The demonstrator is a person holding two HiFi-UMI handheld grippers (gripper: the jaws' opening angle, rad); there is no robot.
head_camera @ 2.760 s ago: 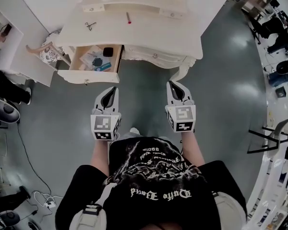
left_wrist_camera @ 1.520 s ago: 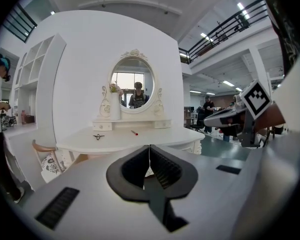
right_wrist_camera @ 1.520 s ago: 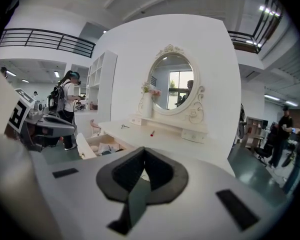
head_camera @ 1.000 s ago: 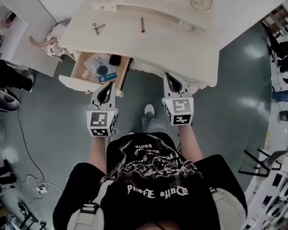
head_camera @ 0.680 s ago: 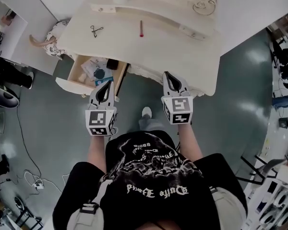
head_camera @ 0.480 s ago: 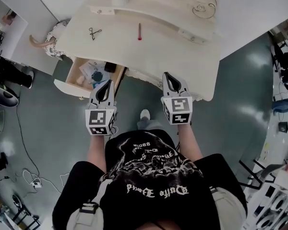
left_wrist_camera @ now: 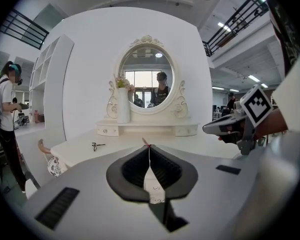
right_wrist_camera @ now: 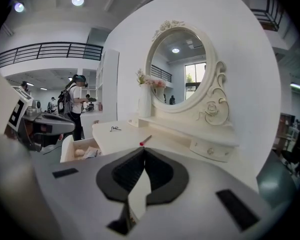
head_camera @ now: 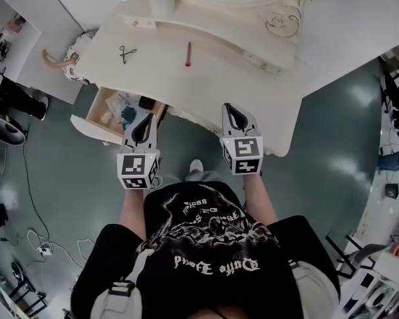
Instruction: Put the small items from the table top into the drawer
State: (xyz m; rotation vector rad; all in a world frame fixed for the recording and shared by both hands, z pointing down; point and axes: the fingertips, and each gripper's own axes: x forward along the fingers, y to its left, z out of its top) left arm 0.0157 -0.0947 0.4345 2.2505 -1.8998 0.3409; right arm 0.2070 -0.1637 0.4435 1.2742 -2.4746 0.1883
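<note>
The left gripper (head_camera: pixel 149 119) and right gripper (head_camera: pixel 232 109) are mid-frame, fingers shut tight, holding nothing. Scissors (head_camera: pixel 126 52) and a stick (head_camera: pixel 188 54) lie on the surface (head_camera: pixel 239 78) (upper middle). The drawer (head_camera: pixel 86 126) is open at left.

An oval mirror (left_wrist_camera: pixel 146 74) is standing at twelve o'clock, with a white vase (left_wrist_camera: pixel 123 105) sitting just beside it at its nine o'clock. A bystander (left_wrist_camera: pixel 5 119) is standing at nine o'clock. At eight o'clock, cables (head_camera: pixel 42 249) are lying on the grey floor (head_camera: pixel 332 131).
</note>
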